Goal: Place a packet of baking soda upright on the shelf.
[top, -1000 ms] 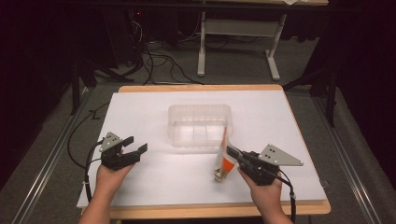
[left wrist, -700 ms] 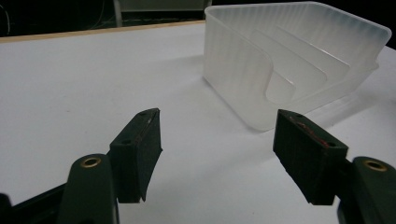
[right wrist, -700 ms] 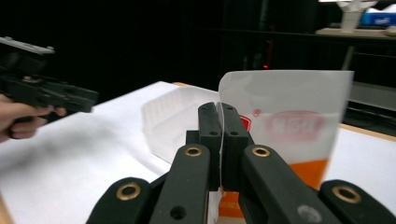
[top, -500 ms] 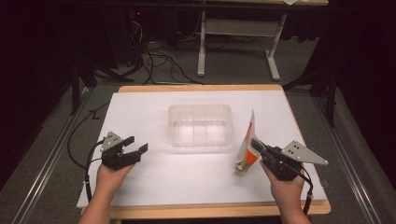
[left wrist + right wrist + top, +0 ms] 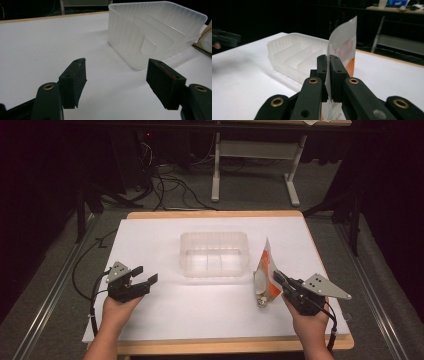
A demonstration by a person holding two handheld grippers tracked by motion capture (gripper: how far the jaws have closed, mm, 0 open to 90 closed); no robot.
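- High view: a white table [image 5: 165, 320] with a wooden edge stands on a grey floor, with dark surroundings and cables behind it.
- A clear plastic bin [image 5: 214, 253] sits near the middle of the table, toward its far half; low dividers show inside it.
- The left gripper [image 5: 148, 282] is held by the left hand [image 5: 117, 307] at the near left of the table, well apart from the bin, its jaws spread with nothing between them.
- The right gripper [image 5: 276, 277] is held by the right hand [image 5: 311, 325] at the near right, with its grey plate pointing right.
- A white and orange pouch [image 5: 265, 277] stands tilted just right of the bin's near right corner, its top edge up and away from the person, its lower end close to the table.
- The right gripper's jaws are pressed on the pouch's near edge.
- Left gripper view: the two black pads [image 5: 75, 82] stand wide apart above bare white table, and the bin [image 5: 150, 32] lies ahead and to the right, apart from the gripper.
- A sliver of the pouch [image 5: 207, 37] shows at the right edge, beyond the bin.
- Right gripper view: the jaws of the right gripper [image 5: 328, 75] clamp the thin pouch [image 5: 344, 40], which rises above them, white at the top with orange lower down.
- The bin [image 5: 294, 57] lies to the left behind the pouch; whether the two touch cannot be told.
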